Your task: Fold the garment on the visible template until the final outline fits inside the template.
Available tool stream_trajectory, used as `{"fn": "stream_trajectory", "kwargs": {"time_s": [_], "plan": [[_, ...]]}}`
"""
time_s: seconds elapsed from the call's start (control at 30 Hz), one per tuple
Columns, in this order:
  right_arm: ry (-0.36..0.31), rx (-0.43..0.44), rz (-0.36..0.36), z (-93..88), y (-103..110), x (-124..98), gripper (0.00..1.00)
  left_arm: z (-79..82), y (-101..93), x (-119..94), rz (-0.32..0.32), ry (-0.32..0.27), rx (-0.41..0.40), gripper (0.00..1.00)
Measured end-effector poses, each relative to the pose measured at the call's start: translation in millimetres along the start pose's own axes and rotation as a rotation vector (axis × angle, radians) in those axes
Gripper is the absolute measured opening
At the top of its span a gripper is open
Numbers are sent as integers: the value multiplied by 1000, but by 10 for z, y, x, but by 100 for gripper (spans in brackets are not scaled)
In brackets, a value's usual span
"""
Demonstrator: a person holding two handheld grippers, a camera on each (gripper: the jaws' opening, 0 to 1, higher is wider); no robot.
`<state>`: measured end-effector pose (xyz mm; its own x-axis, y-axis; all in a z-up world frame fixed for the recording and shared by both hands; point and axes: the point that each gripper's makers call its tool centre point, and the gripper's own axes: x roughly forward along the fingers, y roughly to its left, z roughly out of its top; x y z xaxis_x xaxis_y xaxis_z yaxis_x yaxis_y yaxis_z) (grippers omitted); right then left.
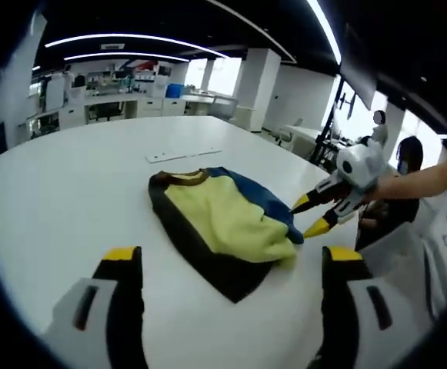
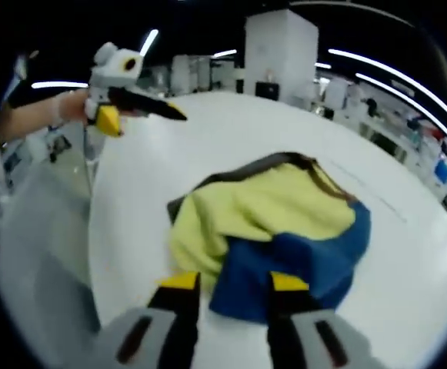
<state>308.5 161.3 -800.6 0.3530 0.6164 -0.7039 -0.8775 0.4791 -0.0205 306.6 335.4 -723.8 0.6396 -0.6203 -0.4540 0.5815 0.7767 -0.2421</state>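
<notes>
A garment [image 1: 223, 219] in yellow, blue and black with a brown collar lies loosely folded on the white table [image 1: 69, 192]. My left gripper [image 1: 232, 255] hovers short of its near black edge, jaws wide open and holding nothing. My right gripper [image 1: 308, 216] reaches in from the right, its yellow tips apart at the blue edge. In the right gripper view the garment [image 2: 269, 223] lies just ahead, and the right gripper [image 2: 235, 282] stands open at the blue fold. A hand holds the left gripper [image 2: 142, 115] above the far table edge.
Flat white strips [image 1: 181, 154] lie on the table beyond the garment. A faint line [image 2: 381, 196] runs across the table past the collar. A seated person [image 1: 408, 165] is beyond the table's right edge. Desks and pillars stand far behind.
</notes>
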Motion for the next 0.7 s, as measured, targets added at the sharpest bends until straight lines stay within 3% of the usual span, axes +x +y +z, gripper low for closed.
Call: {"fn": "stream_trajectory", "kwargs": {"time_s": [0.17, 0.47, 0.7], "plan": [[0, 13, -11, -23, 29, 88, 11, -40, 19, -52, 11, 1, -7, 94], [30, 16, -43, -101, -39, 156, 0, -68, -17, -142, 25, -18, -28, 93], [31, 14, -41, -73, -37, 96, 0, -115, -12, -172, 31, -19, -39, 92]]}}
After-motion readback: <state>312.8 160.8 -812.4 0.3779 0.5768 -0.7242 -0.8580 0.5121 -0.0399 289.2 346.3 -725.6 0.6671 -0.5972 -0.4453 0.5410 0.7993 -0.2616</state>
